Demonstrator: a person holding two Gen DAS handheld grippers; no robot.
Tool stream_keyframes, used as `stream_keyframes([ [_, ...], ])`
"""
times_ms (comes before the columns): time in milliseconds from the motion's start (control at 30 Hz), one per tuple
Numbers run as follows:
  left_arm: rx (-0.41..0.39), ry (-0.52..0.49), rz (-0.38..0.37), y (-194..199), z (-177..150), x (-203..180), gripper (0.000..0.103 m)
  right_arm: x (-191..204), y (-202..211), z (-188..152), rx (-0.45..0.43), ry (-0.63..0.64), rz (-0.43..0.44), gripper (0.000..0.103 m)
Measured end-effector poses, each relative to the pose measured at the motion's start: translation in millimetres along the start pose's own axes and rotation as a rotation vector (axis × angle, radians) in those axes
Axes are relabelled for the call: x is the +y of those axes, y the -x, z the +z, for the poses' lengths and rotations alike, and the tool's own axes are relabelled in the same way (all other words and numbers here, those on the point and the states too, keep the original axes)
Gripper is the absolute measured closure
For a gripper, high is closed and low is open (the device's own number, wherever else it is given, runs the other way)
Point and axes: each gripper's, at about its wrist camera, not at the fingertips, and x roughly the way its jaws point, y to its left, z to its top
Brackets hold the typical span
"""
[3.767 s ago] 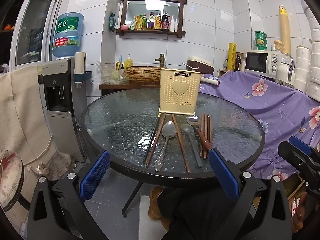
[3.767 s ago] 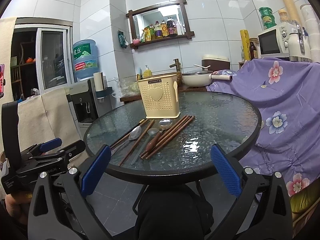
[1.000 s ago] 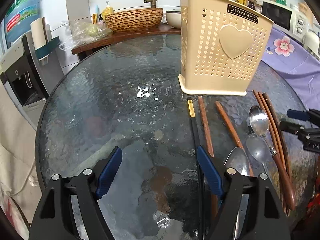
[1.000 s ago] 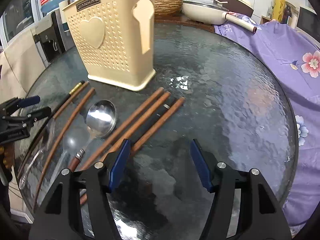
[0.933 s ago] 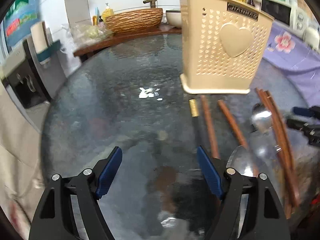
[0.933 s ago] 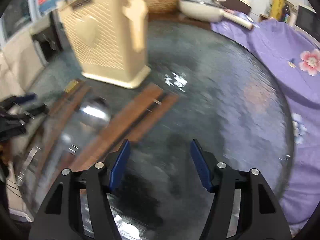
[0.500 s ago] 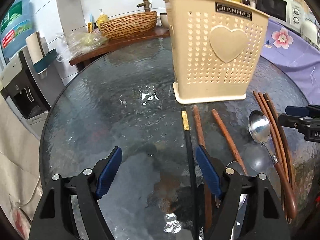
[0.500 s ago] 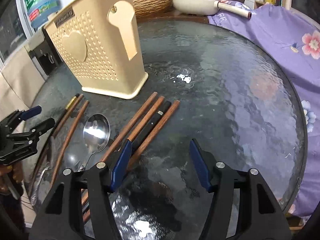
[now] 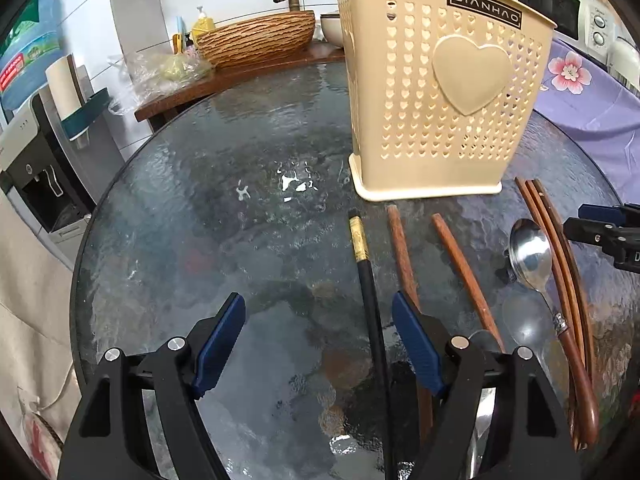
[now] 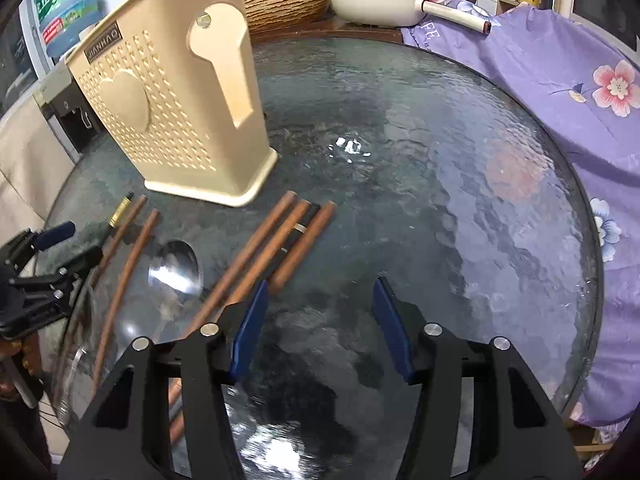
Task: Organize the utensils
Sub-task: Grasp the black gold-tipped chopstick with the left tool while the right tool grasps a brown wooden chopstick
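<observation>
A cream perforated utensil holder stands upright on the round glass table. In front of it lie a black gold-banded chopstick, two separate brown chopsticks, a steel spoon and a bunch of brown chopsticks. My left gripper hangs open over the table, the black chopstick passing between its jaws near the right finger. My right gripper has its jaws closing; the bunch sits by its left finger, no pad pressing on it.
A wicker basket and a white pan stand on a wooden counter behind the table. A water dispenser is to the left. Purple flowered cloth drapes along the table's right side.
Both grippers have come down from well back to just over the utensils. In the last second the right jaws have narrowed and the left has hardly moved.
</observation>
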Motion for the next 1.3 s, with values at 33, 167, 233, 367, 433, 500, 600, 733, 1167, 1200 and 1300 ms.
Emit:
stream_keyframes([
  [33, 0.001, -0.001, 0.006, -0.6, 0.8, 0.9, 0.029, 1.3, 2.2, 1.1, -0.010, -0.009, 0.008, 0.050],
  [167, 0.020, -0.007, 0.012, -5.0, 3.5, 0.0, 0.029, 7.5, -4.9, 2.4, 0.007, 0.006, -0.005, 0.050],
  [233, 0.019, -0.027, 0.025, -7.4, 7.0, -1.9, 0.029, 8.8, -4.0, 1.8, 0.002, 0.008, -0.017, 0.050],
  [367, 0.030, -0.060, 0.040, -12.8, 15.3, -4.2, 0.031, 4.2, -2.7, -0.3, 0.008, 0.001, -0.036, 0.050],
  [433, 0.035, -0.063, 0.037, -16.5, 19.4, -3.5, 0.032, 0.5, -3.9, 0.8, 0.018, -0.017, -0.022, 0.050],
  [500, 0.041, -0.062, 0.032, -19.9, 23.4, -3.6, 0.032, 2.5, -6.9, 5.8, 0.024, -0.011, -0.032, 0.051],
  [600, 0.054, -0.070, 0.028, -24.6, 30.4, -4.5, 0.033, 9.4, -15.2, 13.7, 0.037, 0.033, -0.071, 0.056],
  [733, 0.061, -0.053, 0.012, -27.9, 33.0, 3.2, 0.037, 5.9, -18.3, 17.5, 0.041, 0.047, -0.095, 0.064],
  [1167, 0.108, -0.054, -0.028, -32.5, 44.9, -11.3, 0.075, 16.7, -28.8, 31.2, 0.073, 0.057, -0.083, 0.086],
  [1200, 0.107, -0.059, -0.026, -32.2, 44.9, -13.1, 0.078, 17.1, -29.5, 31.5, 0.070, 0.062, -0.084, 0.086],
  [1300, 0.110, -0.067, -0.018, -31.1, 44.8, -18.4, 0.083, 19.6, -29.1, 29.3, 0.065, 0.055, -0.083, 0.087],
])
